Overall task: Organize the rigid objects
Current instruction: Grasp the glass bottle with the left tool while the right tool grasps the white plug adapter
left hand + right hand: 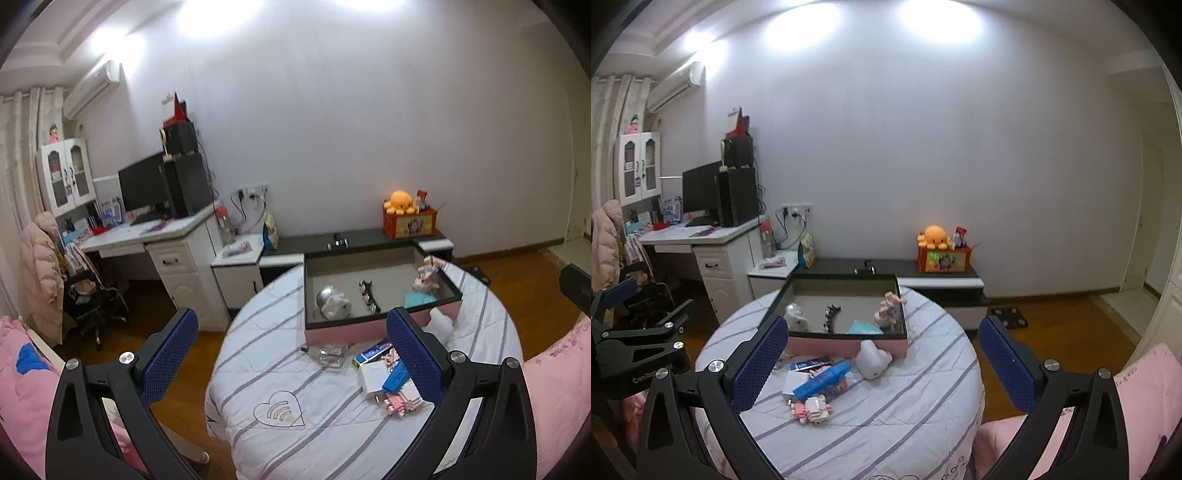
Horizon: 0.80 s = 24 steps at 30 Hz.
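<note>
A pink box with a dark inside stands on a round table under a striped white cloth. In it lie a white and silver toy, a black hair clip and a small figurine. In front of the box lie a clear glass piece, a white charger, a blue carton, a pink brick toy and a white toy. My left gripper hovers open over the table's near side, holding nothing. My right gripper is open too, short of the box.
A low black and white cabinet behind the table carries an orange box with an orange plush. A white desk with a monitor stands at the left, with a chair and a pink coat. Pink bedding flanks the table.
</note>
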Available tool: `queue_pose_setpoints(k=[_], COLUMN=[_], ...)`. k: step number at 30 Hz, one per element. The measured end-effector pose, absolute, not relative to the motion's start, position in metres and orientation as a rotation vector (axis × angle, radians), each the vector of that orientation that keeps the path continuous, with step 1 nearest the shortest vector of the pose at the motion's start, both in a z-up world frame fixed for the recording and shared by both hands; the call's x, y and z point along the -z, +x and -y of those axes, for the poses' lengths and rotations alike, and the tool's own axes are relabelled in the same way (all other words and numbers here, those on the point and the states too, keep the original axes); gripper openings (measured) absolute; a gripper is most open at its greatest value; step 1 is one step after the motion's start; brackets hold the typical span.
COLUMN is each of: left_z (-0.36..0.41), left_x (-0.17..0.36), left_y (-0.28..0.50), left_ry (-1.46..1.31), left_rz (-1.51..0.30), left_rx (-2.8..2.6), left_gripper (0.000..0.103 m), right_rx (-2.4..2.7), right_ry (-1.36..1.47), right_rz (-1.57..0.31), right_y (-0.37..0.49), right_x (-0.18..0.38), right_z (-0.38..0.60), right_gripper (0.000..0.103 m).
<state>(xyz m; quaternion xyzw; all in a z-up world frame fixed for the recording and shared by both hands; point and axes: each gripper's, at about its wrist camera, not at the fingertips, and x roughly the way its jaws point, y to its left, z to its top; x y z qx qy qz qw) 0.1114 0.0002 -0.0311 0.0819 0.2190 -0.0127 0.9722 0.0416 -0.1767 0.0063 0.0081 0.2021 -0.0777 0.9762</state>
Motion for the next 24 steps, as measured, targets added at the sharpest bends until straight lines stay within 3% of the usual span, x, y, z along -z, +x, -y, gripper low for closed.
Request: queue_pose_setpoints(k=[13, 21, 24], left_z=[-0.002, -0.002, 0.002], left_x=[0.139, 0.178, 0.188], left_y=[0.228, 0.26, 0.269], left_ry=[0.145, 0.143, 0.152], left_rz=[-0.799, -0.91, -0.924], left_rx=[0.008, 0.035, 0.041], left_gripper=[0.103, 0.103, 0.103], right_rx=[0.208, 0.182, 0.17], right_ry=[0.038, -0.001, -0.022], right_rz=[-0.721, -0.847, -0.876], right_y=[0.156, 0.2, 0.213], right_x=[0.087, 0.136, 0.15], right_z=[0.216, 0.217, 0.216], right_gripper=[0.103, 0.103, 0.098])
